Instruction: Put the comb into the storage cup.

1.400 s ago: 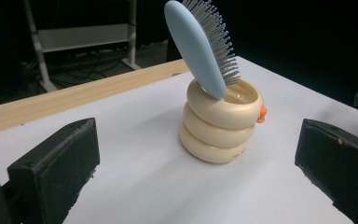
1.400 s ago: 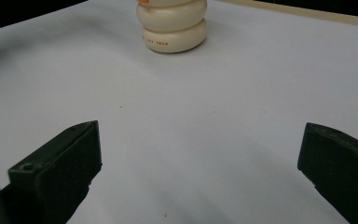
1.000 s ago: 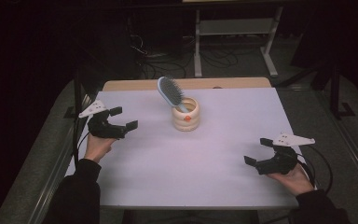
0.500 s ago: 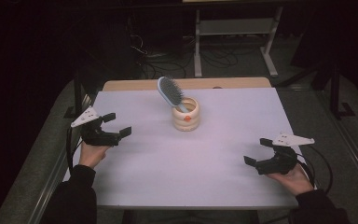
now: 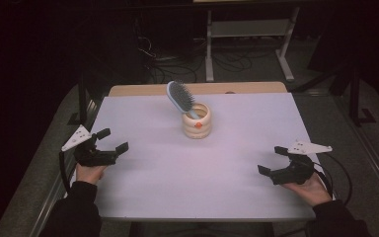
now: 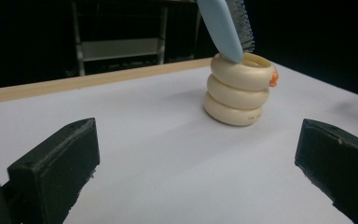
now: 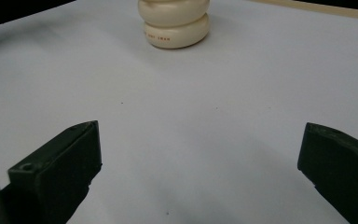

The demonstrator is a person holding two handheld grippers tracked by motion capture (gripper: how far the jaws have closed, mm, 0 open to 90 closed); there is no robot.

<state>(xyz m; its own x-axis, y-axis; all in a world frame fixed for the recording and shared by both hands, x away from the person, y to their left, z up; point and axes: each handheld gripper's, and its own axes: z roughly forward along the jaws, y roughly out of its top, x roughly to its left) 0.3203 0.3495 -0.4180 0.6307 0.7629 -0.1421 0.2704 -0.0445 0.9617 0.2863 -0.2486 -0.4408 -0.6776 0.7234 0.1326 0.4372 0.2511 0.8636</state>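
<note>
A cream ribbed holder (image 5: 197,120) stands upright near the table's middle back, with a small orange spot on its side. A light blue hairbrush (image 5: 180,97) leans out of it toward the back left, bristles up. In the left gripper view the holder (image 6: 238,90) and the hairbrush (image 6: 226,26) rise ahead to the right. My left gripper (image 5: 111,140) sits open at the table's left edge, nothing between its jaws. My right gripper (image 5: 273,159) rests open near the front right corner, also empty. The holder (image 7: 175,21) shows at the top of the right gripper view.
The white table top (image 5: 227,163) has a wooden strip (image 5: 143,90) along its far edge. Behind it stand a metal rack (image 5: 249,29) and loose cables on the dark floor. A black cable (image 5: 343,173) trails from the right gripper off the table's right side.
My left gripper has drawn back from near the holder toward the table's left front edge. The right gripper, the holder and the hairbrush have not moved.
</note>
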